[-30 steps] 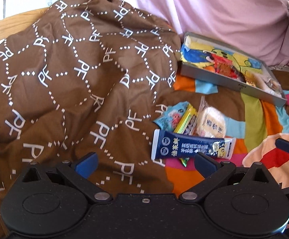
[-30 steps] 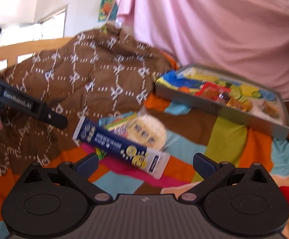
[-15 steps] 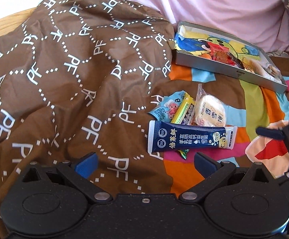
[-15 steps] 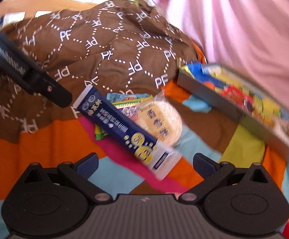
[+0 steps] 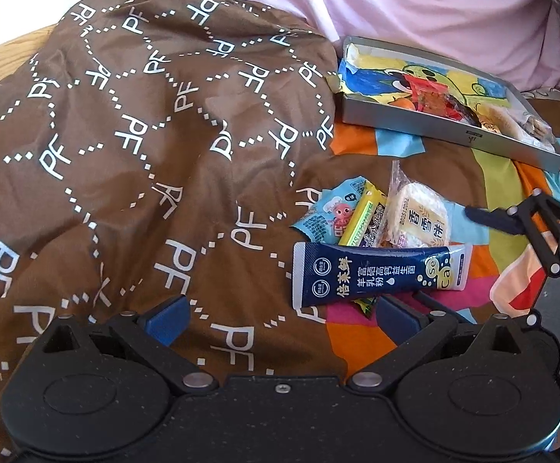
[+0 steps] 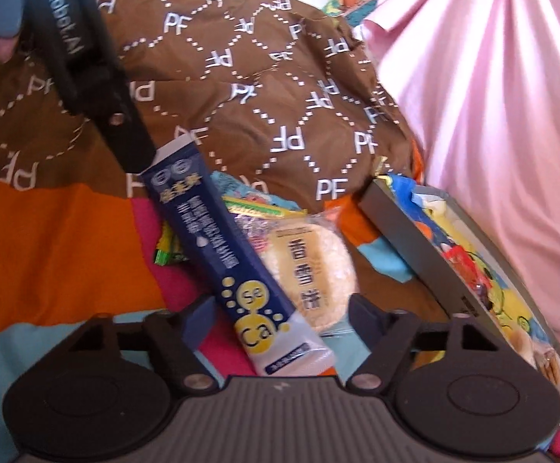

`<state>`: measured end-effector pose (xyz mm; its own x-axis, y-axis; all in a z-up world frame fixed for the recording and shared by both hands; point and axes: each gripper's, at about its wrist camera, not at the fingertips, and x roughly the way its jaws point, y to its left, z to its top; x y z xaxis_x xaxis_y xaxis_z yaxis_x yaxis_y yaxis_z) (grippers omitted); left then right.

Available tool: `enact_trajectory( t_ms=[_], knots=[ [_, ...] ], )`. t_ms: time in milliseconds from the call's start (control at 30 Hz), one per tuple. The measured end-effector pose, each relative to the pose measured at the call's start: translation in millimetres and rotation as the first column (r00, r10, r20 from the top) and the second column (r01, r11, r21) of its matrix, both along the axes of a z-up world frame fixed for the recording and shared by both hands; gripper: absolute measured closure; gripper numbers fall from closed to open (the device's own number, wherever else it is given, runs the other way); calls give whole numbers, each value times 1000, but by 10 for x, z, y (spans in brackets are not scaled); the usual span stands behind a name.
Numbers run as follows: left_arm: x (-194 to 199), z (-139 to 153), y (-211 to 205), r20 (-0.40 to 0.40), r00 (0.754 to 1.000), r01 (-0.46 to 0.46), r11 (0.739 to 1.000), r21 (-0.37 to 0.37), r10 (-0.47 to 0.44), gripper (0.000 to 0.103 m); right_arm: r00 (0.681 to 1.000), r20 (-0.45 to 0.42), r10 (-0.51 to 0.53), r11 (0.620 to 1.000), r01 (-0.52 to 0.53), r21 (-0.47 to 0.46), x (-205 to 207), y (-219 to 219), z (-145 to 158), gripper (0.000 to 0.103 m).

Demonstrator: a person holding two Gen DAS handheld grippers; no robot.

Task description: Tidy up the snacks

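The snacks lay in a small pile on the colourful bedspread (image 5: 361,347), beside the brown quilt (image 5: 144,146): a navy sachet (image 5: 376,276) across a round rice cracker (image 5: 420,218) (in clear wrap). The right gripper (image 6: 281,314) had its jaws open around the sachet's end; the left gripper (image 5: 280,314) hung open, empty. The grey tin (image 5: 449,135) sat farther back.

Brown quilt (image 5: 133,146) w/ white "PF" lettering + dotted diamond lines, bunched up, fills 9–12 o'clock of left view. Multicolour patchwork sheet (image 5: 361,339) under it, orange/pink/blue/green blocks, 3–6 o'clock. Pink fabric (image 5: 415,4) draped at 12–2 o'clock. Wooden bed frame (image 5: 5,50) edge at 10 o'clock.
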<state>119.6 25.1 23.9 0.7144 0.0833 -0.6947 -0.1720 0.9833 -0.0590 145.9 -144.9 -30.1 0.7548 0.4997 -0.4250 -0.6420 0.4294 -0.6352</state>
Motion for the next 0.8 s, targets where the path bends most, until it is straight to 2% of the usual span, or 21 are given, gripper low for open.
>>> enact_trajectory(
  t_ms=[67,267,600,800],
  knots=[
    [21,-8,-14,-1,1000,10,1000,6,-10,1,1000,-19,6,1000,-6,-13,0,9,-24,47],
    [38,-10,-66,13,999,38,999,14,-39,1,999,-37,-18,1000,18,16,-11,-50,-6,60],
    [149,-42,-222,28,995,91,995,35,-92,1,984,-100,-150,984,159,85,114,-244,162,67],
    [281,-65,-423,49,984,164,983,85,-169,1,954,-153,-258,953,277,120,239,-419,276,67]
  ],
)
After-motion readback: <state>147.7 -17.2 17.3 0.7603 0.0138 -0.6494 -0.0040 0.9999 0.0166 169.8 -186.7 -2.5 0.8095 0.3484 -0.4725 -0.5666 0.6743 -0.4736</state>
